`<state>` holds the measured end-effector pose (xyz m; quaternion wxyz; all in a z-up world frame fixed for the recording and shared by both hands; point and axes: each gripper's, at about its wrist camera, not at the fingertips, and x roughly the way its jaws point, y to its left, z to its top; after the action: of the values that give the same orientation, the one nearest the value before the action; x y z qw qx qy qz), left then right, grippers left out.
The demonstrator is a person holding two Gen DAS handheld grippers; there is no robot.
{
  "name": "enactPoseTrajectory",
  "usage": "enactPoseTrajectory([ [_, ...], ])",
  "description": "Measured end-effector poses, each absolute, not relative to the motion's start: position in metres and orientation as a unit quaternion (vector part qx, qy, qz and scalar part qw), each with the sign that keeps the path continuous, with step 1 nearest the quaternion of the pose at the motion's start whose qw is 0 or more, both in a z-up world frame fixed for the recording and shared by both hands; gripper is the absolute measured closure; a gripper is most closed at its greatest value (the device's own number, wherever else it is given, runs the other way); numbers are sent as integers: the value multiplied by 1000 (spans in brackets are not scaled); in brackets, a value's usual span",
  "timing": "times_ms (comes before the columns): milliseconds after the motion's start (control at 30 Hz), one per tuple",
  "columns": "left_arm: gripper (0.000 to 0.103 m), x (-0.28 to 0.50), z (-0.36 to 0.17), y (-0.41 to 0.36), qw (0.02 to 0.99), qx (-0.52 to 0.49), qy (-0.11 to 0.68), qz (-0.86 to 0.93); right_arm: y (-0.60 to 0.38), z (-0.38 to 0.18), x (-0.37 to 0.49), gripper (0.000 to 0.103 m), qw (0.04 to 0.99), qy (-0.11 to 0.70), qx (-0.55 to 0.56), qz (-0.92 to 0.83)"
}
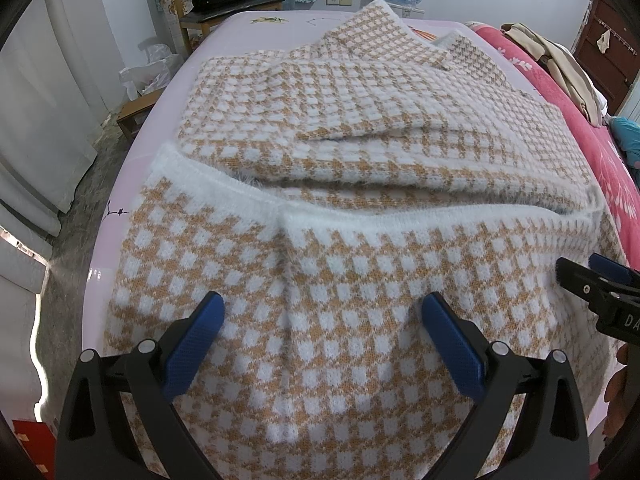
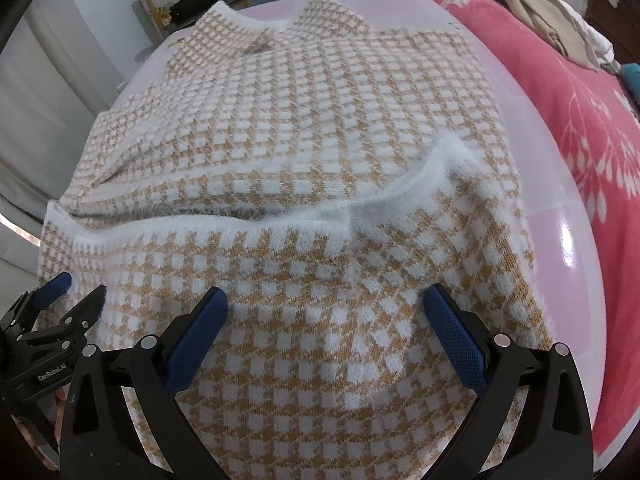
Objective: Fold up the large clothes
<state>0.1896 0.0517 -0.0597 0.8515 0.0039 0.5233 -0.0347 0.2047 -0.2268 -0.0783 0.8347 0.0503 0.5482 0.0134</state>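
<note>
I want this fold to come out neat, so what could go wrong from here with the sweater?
Both the left gripper and the right gripper are open over the sweater, so a shallow pinch may catch only the top layer. The fuzzy white hem is already wavy and could fold unevenly. The glossy pink table may let the knit slide.

Sweater (image 1: 320, 152) lies spread on the desk (image 1: 168, 92), hem band (image 1: 360, 216) folded up over the body, collar (image 1: 376, 12) at 12 o'clock. Left tongs (image 1: 322, 340) hover over the near folded part at 6 o'clock, wide apart; right tongs (image 1: 592, 280) at 3 o'clock by the sweater's right edge. In the right wrist view, right tongs (image 2: 326, 332) sit above the near fabric, left tongs (image 2: 80, 292) at 8 o'clock. Blanket (image 2: 580, 120) lies right of the desk, clothes pile (image 2: 532, 4) on it at 1 o'clock. Chair (image 1: 216, 4) behind at 11 o'clock.
</note>
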Motion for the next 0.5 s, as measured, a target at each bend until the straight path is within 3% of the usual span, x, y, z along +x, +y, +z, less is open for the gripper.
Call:
enactPoseTrajectory([
  [500, 6, 189, -60, 52, 851, 4, 523, -35, -225, -78, 205, 8, 834, 549, 49, 12],
])
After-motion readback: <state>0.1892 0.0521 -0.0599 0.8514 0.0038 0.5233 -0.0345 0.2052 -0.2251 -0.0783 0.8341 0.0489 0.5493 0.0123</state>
